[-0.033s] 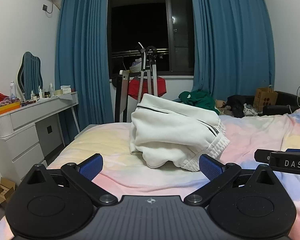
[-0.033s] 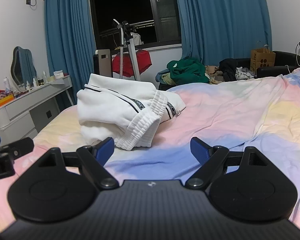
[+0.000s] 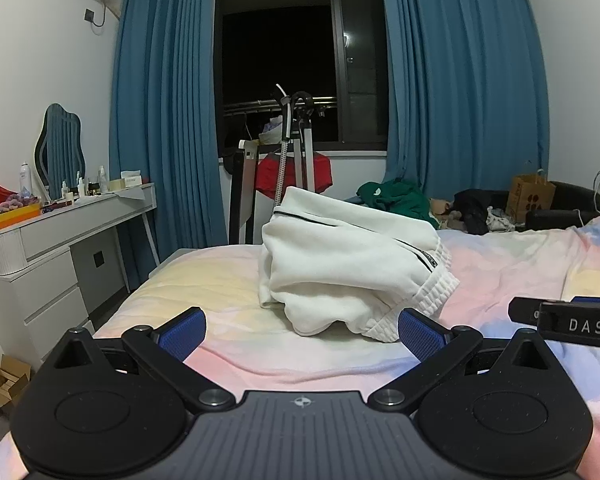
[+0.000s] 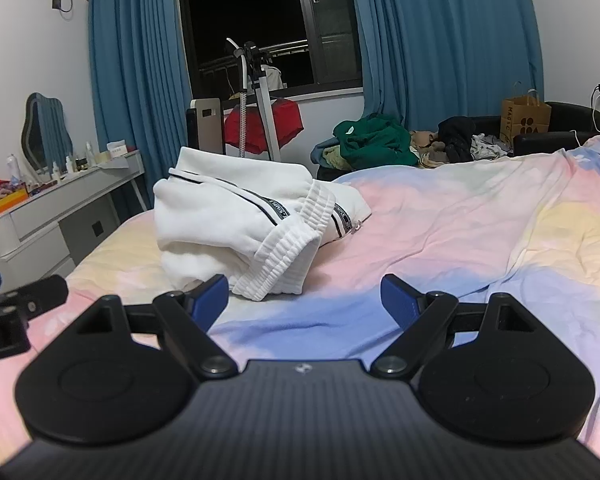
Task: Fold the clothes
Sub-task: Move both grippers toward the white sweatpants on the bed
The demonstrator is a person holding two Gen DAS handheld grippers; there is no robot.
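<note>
The white garment [image 3: 352, 264] is lying folded in a bundle on the bed [image 3: 204, 280]. The left gripper [image 3: 300, 330] and right gripper [image 4: 304, 296] are hovering just short of the garment, jaws spread wide and holding nothing.

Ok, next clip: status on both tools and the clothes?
Left tool open, empty. Right tool open, empty. White garment bundled on the bed, untouched by either. Nothing in the way.

folded clothes [image 3: 352, 264] on bed [image 3: 204, 284], dresser [image 3: 48, 248] left
</note>
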